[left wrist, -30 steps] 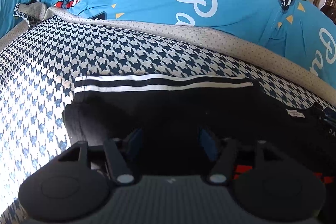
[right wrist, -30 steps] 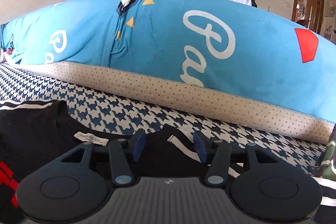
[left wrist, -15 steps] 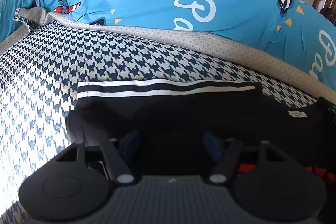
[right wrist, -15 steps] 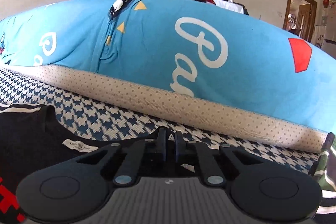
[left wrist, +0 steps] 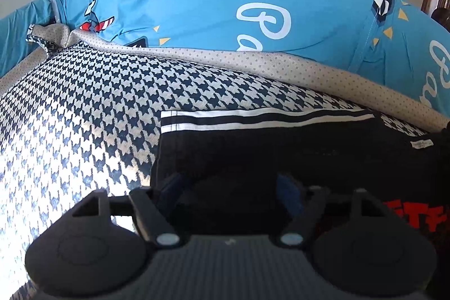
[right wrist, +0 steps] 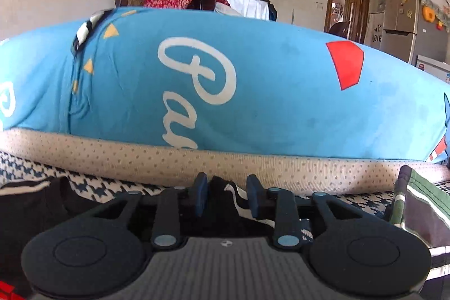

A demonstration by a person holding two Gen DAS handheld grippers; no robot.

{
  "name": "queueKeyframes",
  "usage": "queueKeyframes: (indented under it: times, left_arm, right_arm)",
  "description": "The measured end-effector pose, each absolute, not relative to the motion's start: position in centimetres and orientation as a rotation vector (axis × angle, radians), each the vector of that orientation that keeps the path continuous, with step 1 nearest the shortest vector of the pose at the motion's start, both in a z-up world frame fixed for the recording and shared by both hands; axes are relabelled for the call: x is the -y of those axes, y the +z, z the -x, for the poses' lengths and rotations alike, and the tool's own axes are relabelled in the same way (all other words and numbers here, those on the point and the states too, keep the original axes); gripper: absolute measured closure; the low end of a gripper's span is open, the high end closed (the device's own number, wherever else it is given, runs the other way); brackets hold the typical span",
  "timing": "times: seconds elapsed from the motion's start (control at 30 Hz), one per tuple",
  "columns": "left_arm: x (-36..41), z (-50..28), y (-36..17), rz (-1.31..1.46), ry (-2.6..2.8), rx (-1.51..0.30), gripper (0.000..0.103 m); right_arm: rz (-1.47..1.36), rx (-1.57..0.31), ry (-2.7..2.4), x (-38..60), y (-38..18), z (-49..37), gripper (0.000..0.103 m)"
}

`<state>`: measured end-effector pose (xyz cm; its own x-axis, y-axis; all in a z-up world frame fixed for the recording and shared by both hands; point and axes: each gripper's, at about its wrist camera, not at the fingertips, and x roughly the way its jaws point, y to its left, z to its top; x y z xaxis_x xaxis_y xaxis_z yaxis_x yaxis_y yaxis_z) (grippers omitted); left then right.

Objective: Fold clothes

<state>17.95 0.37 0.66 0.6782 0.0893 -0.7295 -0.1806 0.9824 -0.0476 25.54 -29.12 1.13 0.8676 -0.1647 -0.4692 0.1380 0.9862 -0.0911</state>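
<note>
Now the black garment [left wrist: 281, 148] lies flat on the houndstooth cover [left wrist: 92, 108], its sleeve with two white stripes [left wrist: 253, 117] folded across the top edge and a small white label [left wrist: 421, 144] showing at the neck. Red printed letters [left wrist: 416, 218] peek out at the lower right of the left wrist view. The left gripper [left wrist: 230, 194] hovers over the black cloth near its left edge with its jaws spread wide; they have just been opening further, and the pads press on nothing. The right gripper [right wrist: 227, 197] sits low over the other side of the garment [right wrist: 33, 204], its jaws partly apart after just reopening, with a raised fold of black cloth and a bit of white stripe [right wrist: 236, 198] standing between the blue pads [right wrist: 201, 196]; whether the pads touch that fold I cannot tell. Behind runs a dotted beige border [right wrist: 253, 167] and a big blue cushion [right wrist: 281, 92] with white script. A green striped cloth [right wrist: 416, 204] lies at the right edge.
</note>
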Motion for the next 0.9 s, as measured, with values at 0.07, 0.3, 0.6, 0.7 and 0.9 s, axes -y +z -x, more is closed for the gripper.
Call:
queueKeyframes:
  times: [0.07,0.3,0.6,0.7,0.9]
  left_arm:
    - [-0.2,-17.7,0.9,0.122,0.143,-0.812,0.031]
    - [1.7,-15.9,2.3,0.096,0.065,-0.79,0.025]
    - [3.7,-12.8,2.8,0.026,-0.045,-0.799,0.023]
    - [4.0,-11.2,2.3,-0.018,-0.07,-0.793,0.023]
    - [3.1,-7.8,1.0,-0.002,-0.104,-0.819,0.021]
  right_arm:
    - [0.072,-0.489,-0.133,29.2,2.2,-24.6,0.069]
    - [0.068,-0.514,-0.121,31.3,4.1,-20.1,0.068]
    - [-0.008,-0.602,-0.191,34.1,4.8,-12.9,0.064]
    - [-0.004,-0.613,-0.202,35.1,5.1,-11.1,0.063]
    - [-0.015,-0.673,-0.206,37.9,4.9,-9.1,0.062]
